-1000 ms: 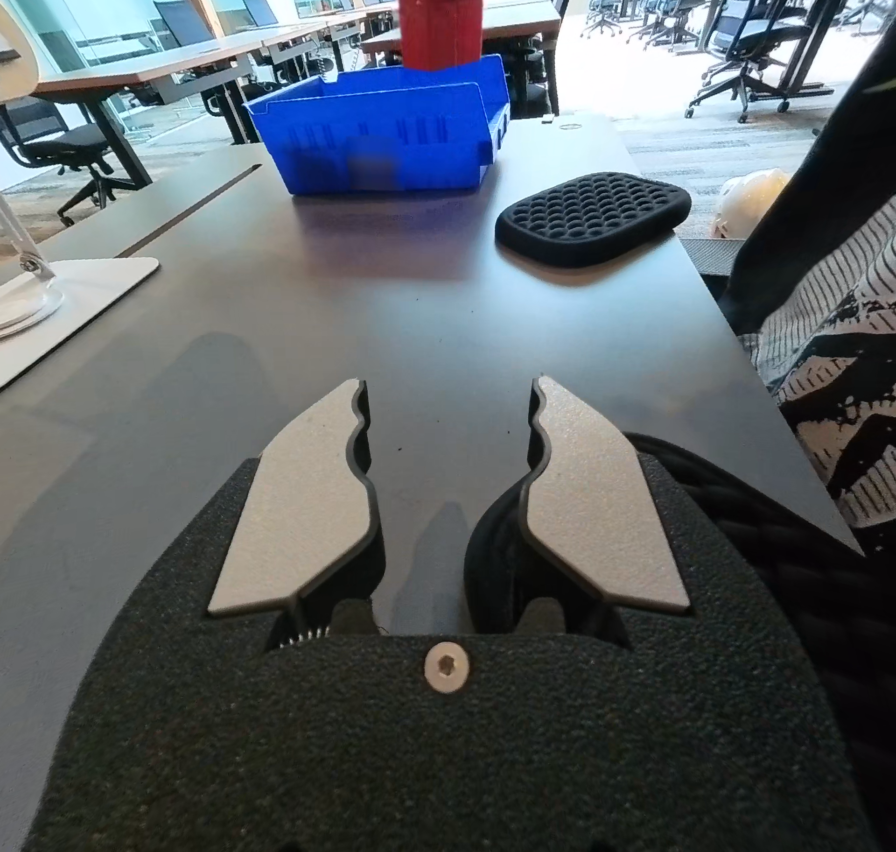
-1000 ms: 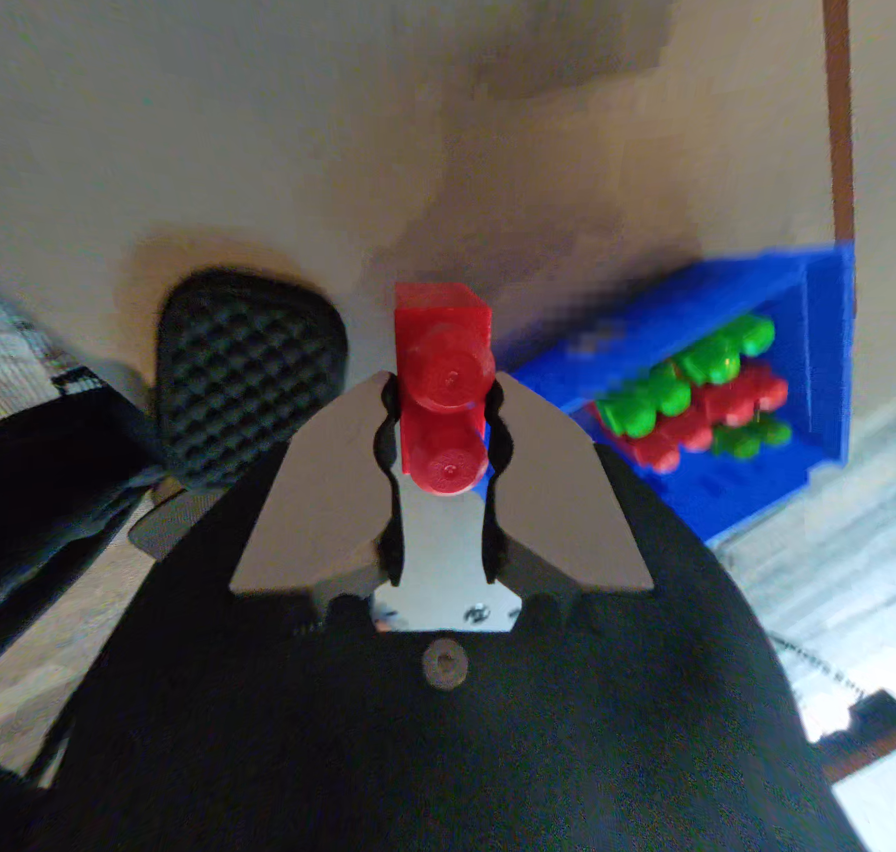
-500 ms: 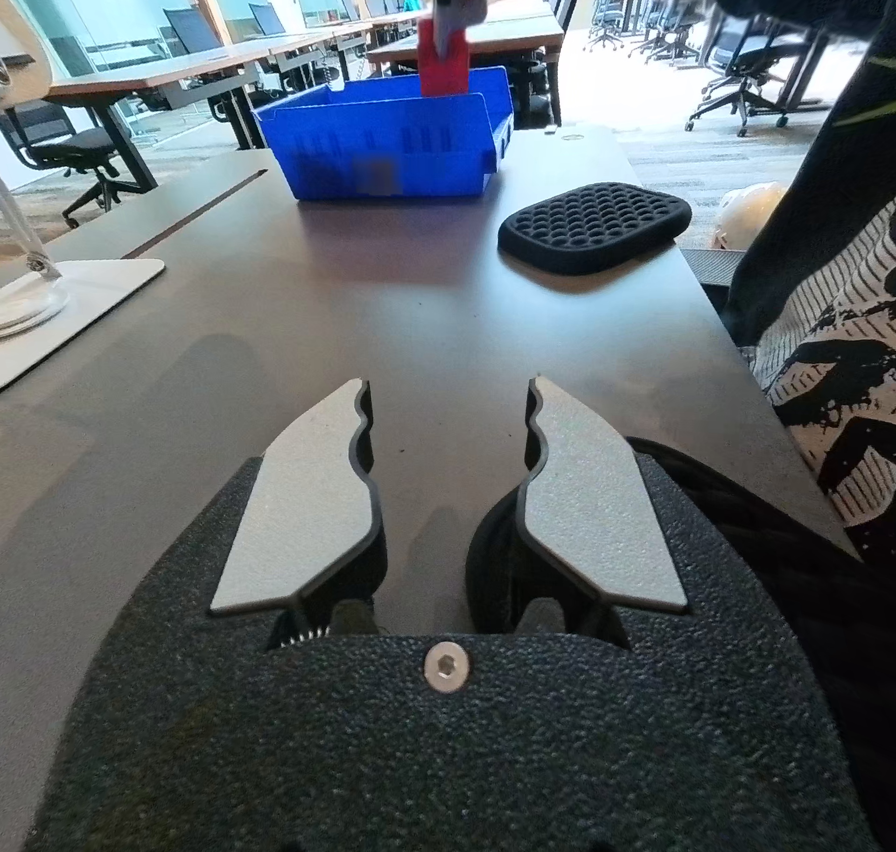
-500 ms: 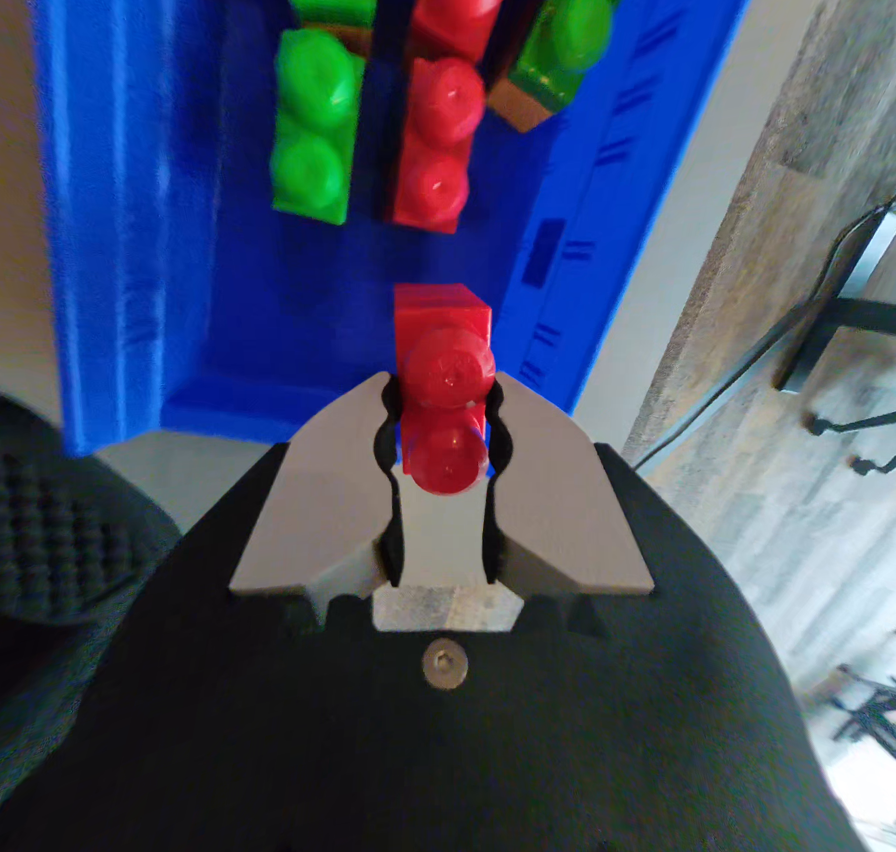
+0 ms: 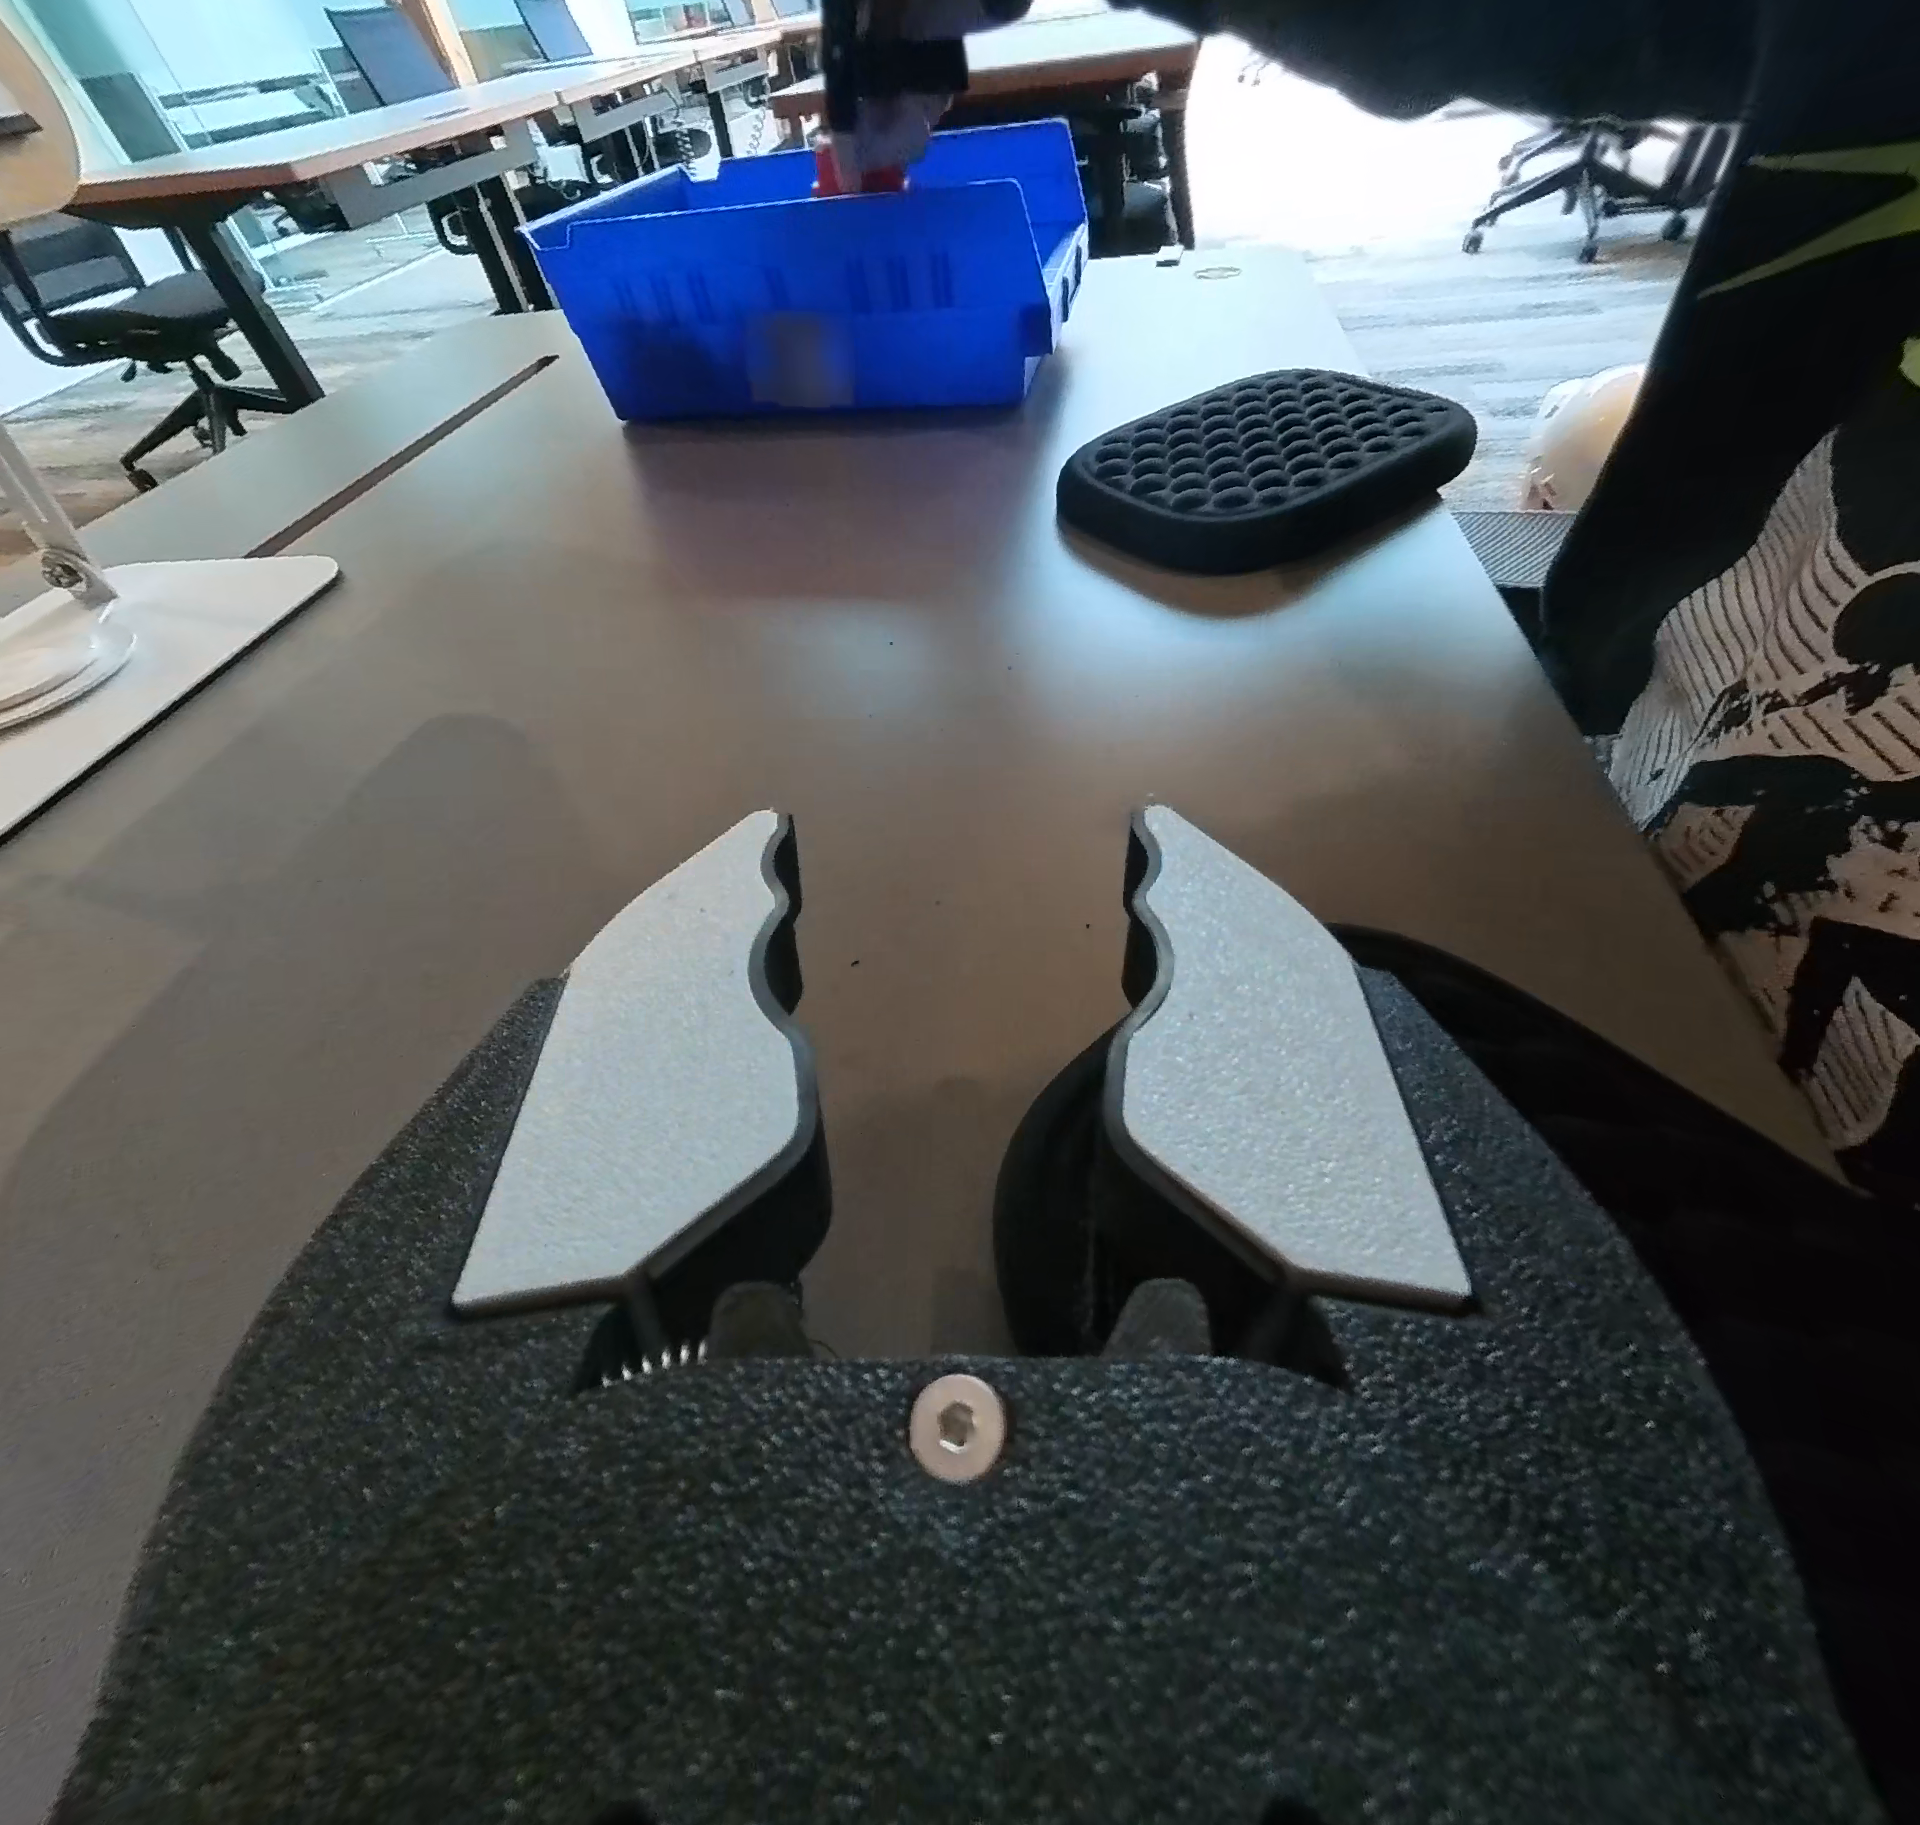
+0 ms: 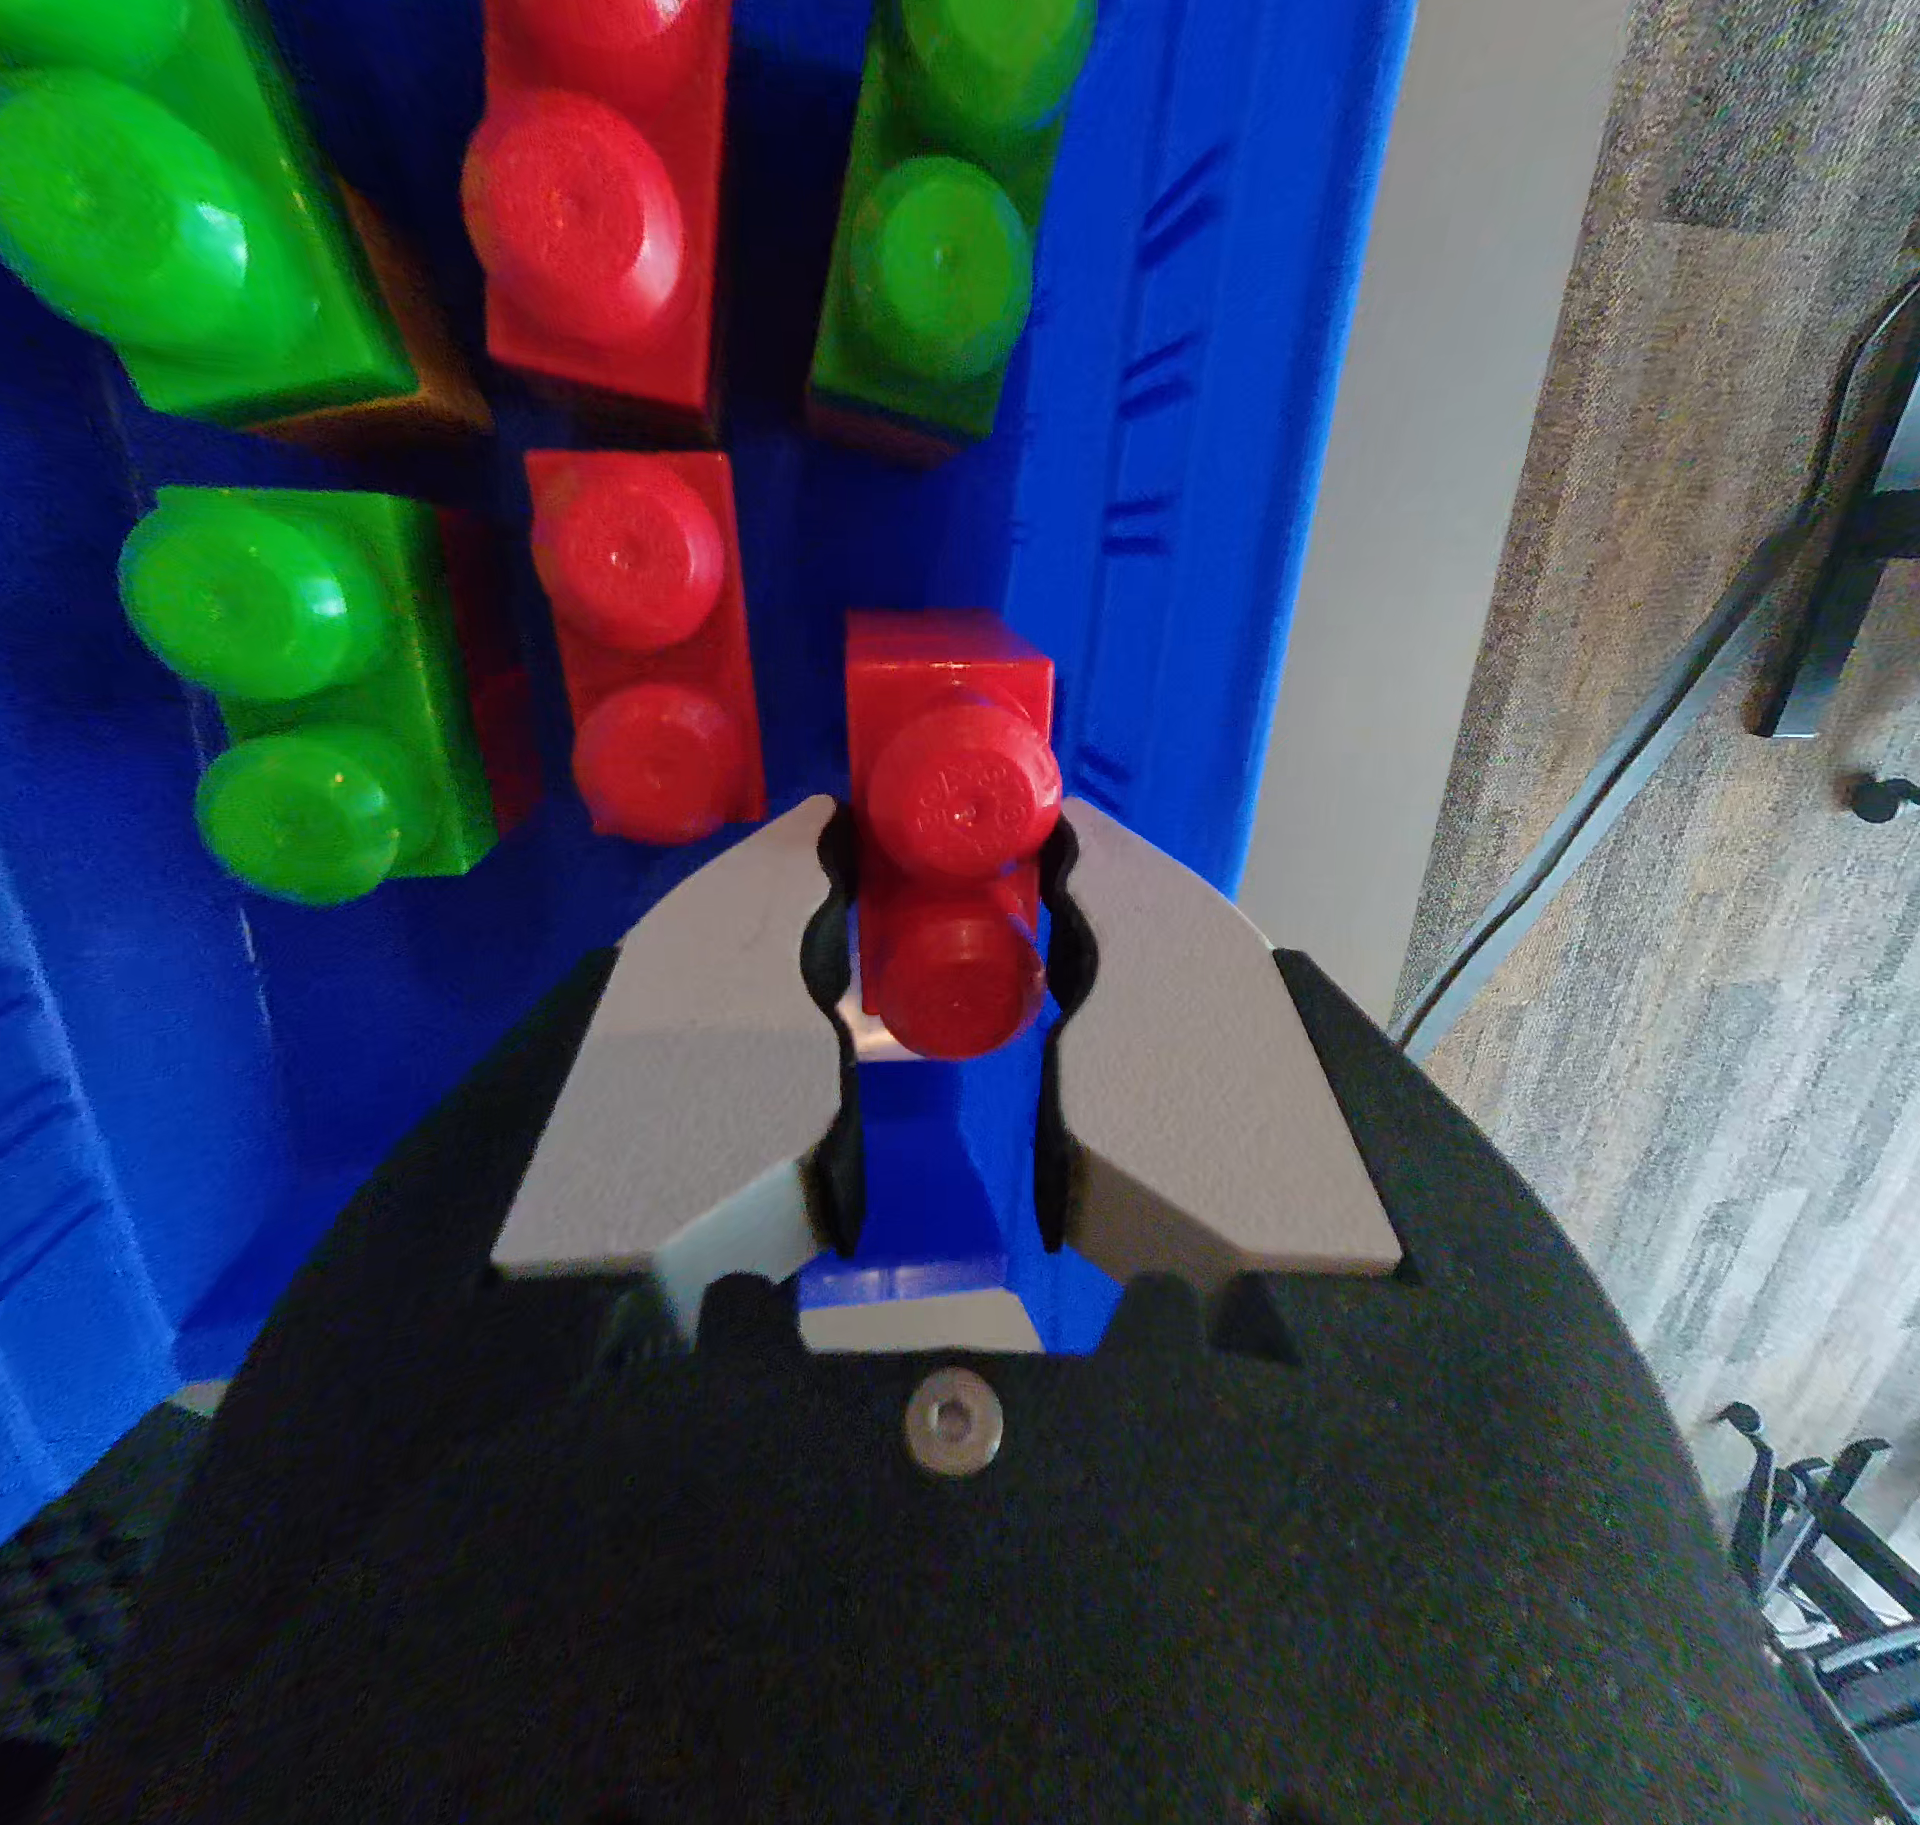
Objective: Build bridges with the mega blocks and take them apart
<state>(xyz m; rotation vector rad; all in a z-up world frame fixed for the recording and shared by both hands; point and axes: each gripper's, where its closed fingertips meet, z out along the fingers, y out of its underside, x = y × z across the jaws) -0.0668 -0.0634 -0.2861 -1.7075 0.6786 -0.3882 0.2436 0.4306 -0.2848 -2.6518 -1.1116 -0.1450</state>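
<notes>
My right gripper is shut on a red two-stud block and holds it low inside the blue bin, near its right wall. Inside the bin lie more blocks: a red block just left of mine, another red block beyond it, and green blocks on both sides. My left gripper is open and empty, low over the grey table. In the left wrist view the bin stands at the far end, with the right gripper reaching down into it.
A black honeycomb pad lies right of the bin near the table's right edge. A white stand base sits at the left. A person's patterned sleeve is at the right. Office desks and chairs stand behind. About 60 cm separates my left fingertips from my right.
My right gripper has carried the red block from above the table over the bin and down into it, close to the other blocks. My left gripper has stayed open and almost still.
</notes>
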